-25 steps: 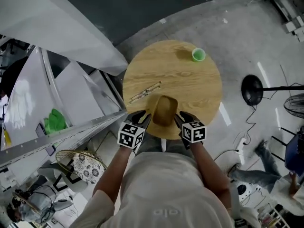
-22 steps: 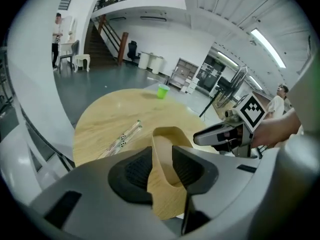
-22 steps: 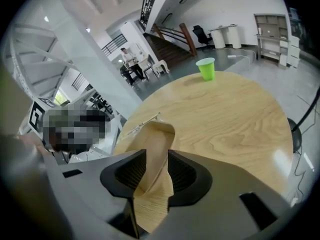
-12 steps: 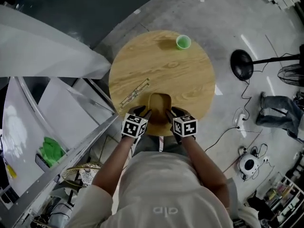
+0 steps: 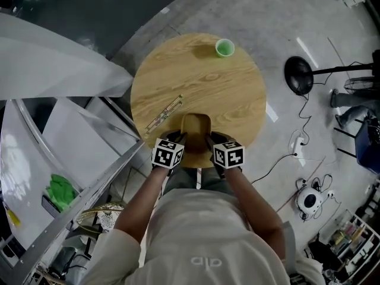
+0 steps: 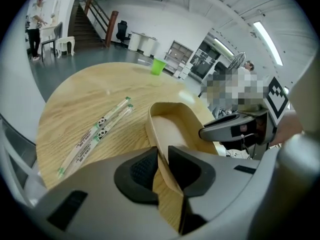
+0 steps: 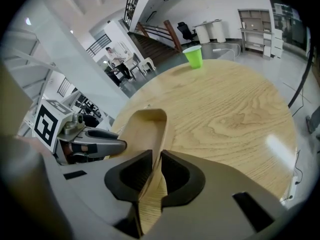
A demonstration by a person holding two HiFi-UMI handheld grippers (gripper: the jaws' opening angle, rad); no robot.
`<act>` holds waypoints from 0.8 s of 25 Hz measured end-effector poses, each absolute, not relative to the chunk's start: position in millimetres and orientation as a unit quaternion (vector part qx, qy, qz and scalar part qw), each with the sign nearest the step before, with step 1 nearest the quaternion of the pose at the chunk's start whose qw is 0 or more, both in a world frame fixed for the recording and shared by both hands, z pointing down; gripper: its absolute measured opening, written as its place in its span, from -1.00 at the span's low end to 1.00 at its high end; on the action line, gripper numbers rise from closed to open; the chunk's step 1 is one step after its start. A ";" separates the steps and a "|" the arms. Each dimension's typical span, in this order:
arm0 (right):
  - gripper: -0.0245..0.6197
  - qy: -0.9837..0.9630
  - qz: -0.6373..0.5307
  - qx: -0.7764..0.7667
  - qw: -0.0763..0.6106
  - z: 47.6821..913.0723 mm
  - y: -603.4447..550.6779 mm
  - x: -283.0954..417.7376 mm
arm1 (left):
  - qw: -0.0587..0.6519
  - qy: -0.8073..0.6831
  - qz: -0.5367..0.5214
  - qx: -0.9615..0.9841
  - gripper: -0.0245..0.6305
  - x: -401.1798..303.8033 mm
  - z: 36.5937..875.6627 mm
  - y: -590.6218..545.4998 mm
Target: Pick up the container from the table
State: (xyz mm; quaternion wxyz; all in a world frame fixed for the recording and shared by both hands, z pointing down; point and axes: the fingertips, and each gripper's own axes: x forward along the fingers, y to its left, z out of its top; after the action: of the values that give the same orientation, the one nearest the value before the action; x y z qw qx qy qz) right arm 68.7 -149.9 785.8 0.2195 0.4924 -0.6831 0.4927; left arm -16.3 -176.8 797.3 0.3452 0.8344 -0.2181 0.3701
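The left gripper (image 5: 178, 137) was closing its jaws on the left wall of the container (image 5: 195, 126). In the left gripper view that thin tan wall ran up between the two dark pads (image 6: 141, 170), which sat tight against it. The right gripper (image 5: 212, 138) was closing in the same way on the opposite wall. In the right gripper view that wall filled the narrow gap between its pads (image 7: 176, 173).

In the head view the container sat at the lower middle of the round wooden table (image 5: 228, 97), right at the near edge. It lay directly between the two grippers, which flanked it left and right, with its long axis pointing up the frame and its open side up. Each gripper view showed the other gripper at the far side of the container.

A pair of wrapped chopsticks (image 5: 164, 113) lay on the table just to the upper left of the container, apart from it. A green cup (image 5: 224, 47) stood well away near the table's top edge.
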 end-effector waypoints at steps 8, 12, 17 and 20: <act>-0.68 -0.722 0.456 0.475 0.214 753.0 -169.0 63.2 | 0.332 -0.278 0.340 0.835 -0.71 -24.1 761.8 -192.2; -0.69 -0.746 0.433 0.461 0.209 730.1 -186.9 51.0 | 0.326 -0.321 0.315 0.832 -0.72 -37.7 738.4 -203.9; -0.70 -0.777 0.397 0.442 0.207 696.8 -208.7 35.6 | 0.309 -0.373 0.286 0.827 -0.72 -54.9 702.9 -214.8; -0.70 -0.799 0.368 0.431 0.202 672.8 -218.8 26.4 | 0.291 -0.403 0.269 0.825 -0.72 -64.9 676.4 -222.1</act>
State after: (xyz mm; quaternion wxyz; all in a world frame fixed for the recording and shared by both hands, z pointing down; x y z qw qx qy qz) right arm 26.4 -218.8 672.8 0.2016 0.4307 -0.7990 0.3681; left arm -64.9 -222.1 676.4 0.2908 0.8249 -0.4032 0.2689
